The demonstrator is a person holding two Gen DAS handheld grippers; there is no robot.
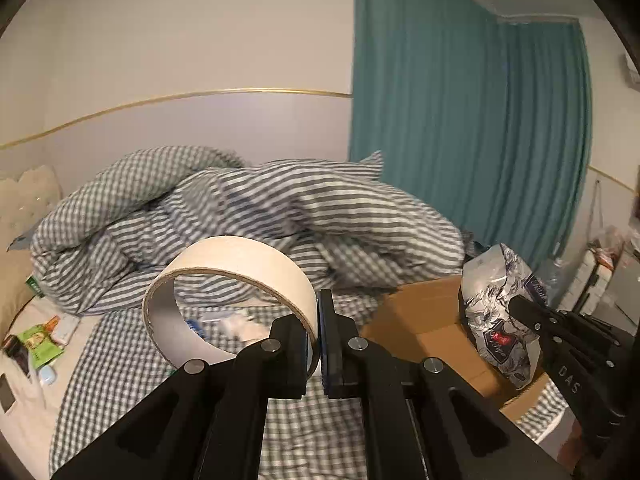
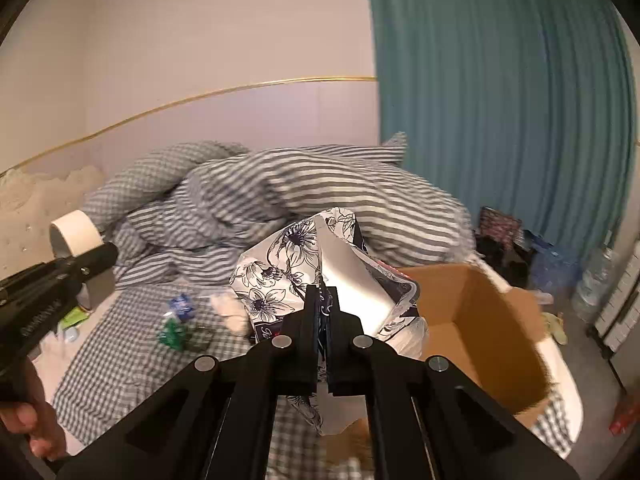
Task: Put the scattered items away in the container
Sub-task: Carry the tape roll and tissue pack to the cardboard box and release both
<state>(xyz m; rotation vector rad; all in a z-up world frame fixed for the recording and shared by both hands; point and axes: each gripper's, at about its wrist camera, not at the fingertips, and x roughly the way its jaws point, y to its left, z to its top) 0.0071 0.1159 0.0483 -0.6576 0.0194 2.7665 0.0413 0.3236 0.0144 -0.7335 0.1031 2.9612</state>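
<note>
Cream-coloured and ring-shaped, the wide roll of masking tape (image 1: 228,296) is sitting clamped in the left gripper (image 1: 319,344): its thin wall is passing between the two black fingers, one finger inside the ring and the other outside, while the rest of the roll is projecting up and to the left of the fingertips, clear of the bed. The jaws are standing almost together, pinching only that thin wall.

The right gripper (image 2: 322,320) is clenching a white plastic pouch printed with dark blue flowers (image 2: 304,264). The pouch's lower part is caught between the closed fingers, and its crumpled body is rising above and spreading to both sides of them. In the left wrist view the same pouch (image 1: 496,312) is hanging over the open brown cardboard box (image 1: 432,320), with the right gripper reaching in from the right.

The box (image 2: 480,320) is resting on the grey-and-white checked bedsheet (image 2: 120,352), just to the right of both grippers. Behind it a striped and checked duvet (image 1: 248,216) is lying in a heap against the wall, beside a teal curtain (image 1: 460,120). Small packets, green (image 1: 36,344) and blue (image 2: 180,304), are lying scattered on the sheet to the left. A hand (image 2: 36,428) is gripping the left tool's handle at the lower left edge.
</note>
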